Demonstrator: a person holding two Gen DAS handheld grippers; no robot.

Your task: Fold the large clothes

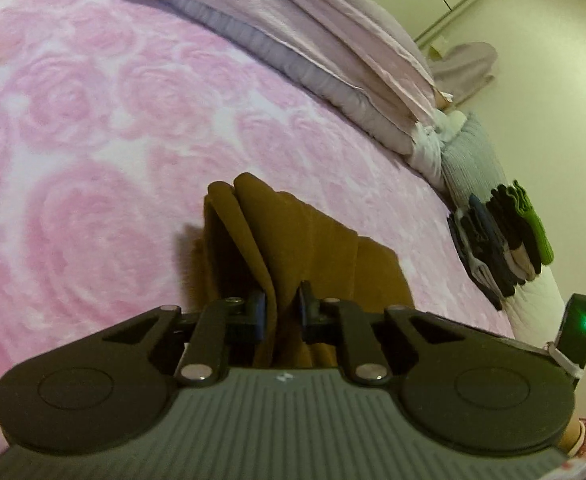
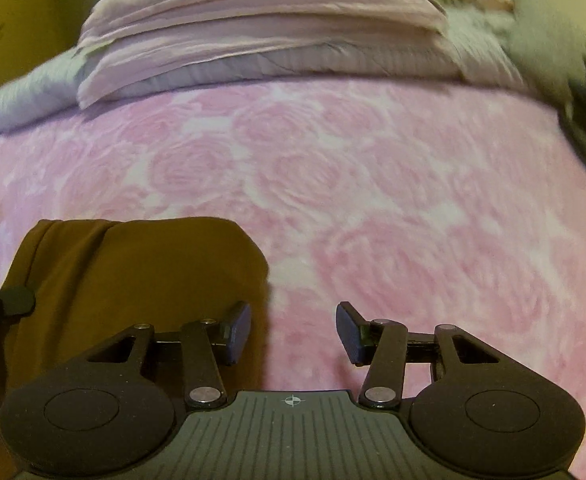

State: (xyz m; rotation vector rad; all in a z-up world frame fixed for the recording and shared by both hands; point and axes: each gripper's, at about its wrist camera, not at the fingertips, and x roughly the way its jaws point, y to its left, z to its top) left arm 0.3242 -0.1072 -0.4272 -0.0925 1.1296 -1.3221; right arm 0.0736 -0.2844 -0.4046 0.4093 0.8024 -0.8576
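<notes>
A brown garment [image 1: 293,240] lies bunched in folds on the pink rose-patterned bedspread [image 1: 93,140]. My left gripper [image 1: 282,312] is shut on a fold of it, with cloth pinched between the two black pads. In the right wrist view the same brown garment [image 2: 133,280] lies at the lower left on the bedspread [image 2: 373,200]. My right gripper [image 2: 293,332] stands open just to the right of the cloth's edge, nothing between its fingers. The tip of the left gripper's finger [image 2: 9,302] shows at the far left edge.
Folded lilac bedding [image 1: 313,40] is stacked along the far side of the bed, seen as the same bedding [image 2: 273,28] in the right wrist view. A pile of folded dark and green clothes [image 1: 501,236] sits at the bed's right end. A cream wall lies beyond.
</notes>
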